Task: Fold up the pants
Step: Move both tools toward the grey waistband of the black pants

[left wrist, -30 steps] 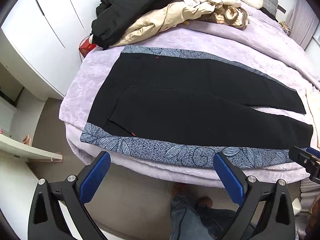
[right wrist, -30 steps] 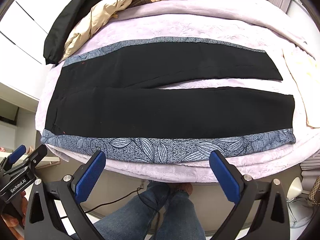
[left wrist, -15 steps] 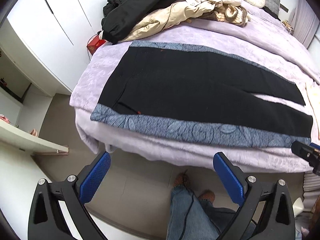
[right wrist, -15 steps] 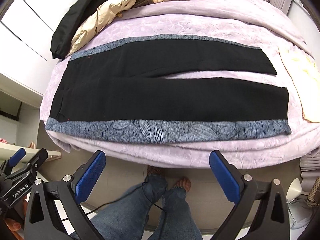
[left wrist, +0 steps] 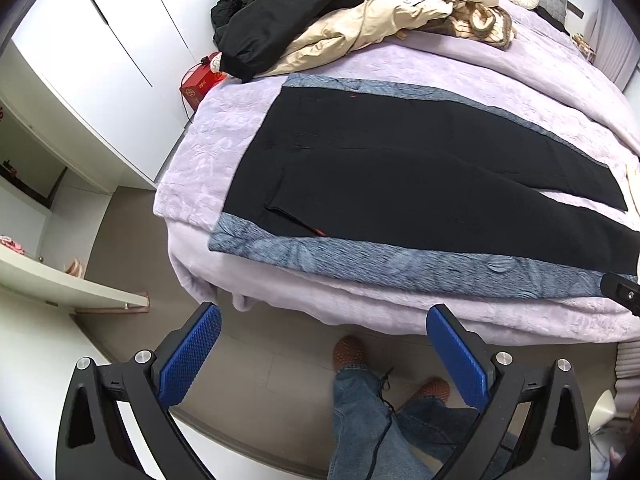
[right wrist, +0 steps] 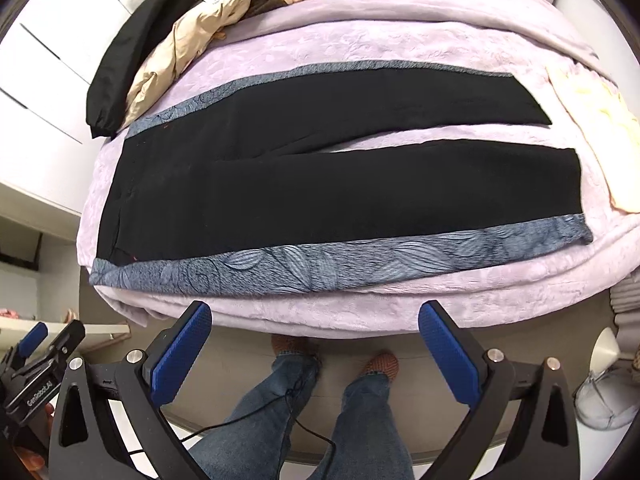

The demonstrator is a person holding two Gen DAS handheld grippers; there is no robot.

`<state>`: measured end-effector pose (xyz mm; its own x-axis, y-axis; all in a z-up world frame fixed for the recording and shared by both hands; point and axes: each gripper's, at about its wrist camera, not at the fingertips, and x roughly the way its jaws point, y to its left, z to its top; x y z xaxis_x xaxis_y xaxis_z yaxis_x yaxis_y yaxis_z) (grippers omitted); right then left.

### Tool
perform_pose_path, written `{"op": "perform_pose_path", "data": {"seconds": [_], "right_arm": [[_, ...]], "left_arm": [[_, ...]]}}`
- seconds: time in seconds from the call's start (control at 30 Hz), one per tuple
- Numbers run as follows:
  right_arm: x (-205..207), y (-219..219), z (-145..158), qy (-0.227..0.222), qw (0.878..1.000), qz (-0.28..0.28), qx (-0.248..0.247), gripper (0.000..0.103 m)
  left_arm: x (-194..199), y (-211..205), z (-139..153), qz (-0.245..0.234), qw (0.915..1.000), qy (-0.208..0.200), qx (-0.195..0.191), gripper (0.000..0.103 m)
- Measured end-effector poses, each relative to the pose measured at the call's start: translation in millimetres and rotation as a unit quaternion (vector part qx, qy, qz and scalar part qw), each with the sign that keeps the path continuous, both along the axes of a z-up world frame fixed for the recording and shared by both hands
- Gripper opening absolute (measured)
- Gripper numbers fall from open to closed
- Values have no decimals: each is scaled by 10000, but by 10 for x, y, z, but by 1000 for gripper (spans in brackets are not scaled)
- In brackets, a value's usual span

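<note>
Black pants with grey leaf-patterned side stripes lie flat on the lilac bed, waist to the left, legs spread to the right; they also show in the right wrist view. My left gripper is open and empty, held off the bed's near edge above the floor. My right gripper is open and empty, also off the near edge. The right gripper's tip shows at the left view's right edge, and the left gripper shows at the right view's lower left.
A black jacket, a beige coat and other clothes are piled at the bed's far side. A pale yellow garment lies at the right. White wardrobe doors stand left. The person's legs and feet are below.
Both grippers have pulled back from the bed and tilted down, so the pants sit farther away and more floor shows. Both stay open.
</note>
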<state>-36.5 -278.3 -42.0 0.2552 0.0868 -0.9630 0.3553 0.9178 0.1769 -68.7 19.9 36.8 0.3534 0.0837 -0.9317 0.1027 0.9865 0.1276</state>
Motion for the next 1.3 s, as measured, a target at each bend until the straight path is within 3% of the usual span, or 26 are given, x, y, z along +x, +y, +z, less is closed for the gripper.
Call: {"op": "perform_pose_path", "data": {"seconds": [0.37,0.57,0.93,1.3], "right_arm": [[469,414,-205,174,9994,-289,20,103],[625,542,-194,239,9994,-230,-118,103],[671,492,-331,567,9976,-331,-204,103],[719,532,-672,956,9950,-221,-170,103]], "left_arm": [[625,474,-139,-97,9998,28,192,103],[830,567,-214,-173,9997,116,98,103],[1000,536,-481,-257,9986,466,55,103],[1094,689,-833,-252,9964,809,96,103]]}}
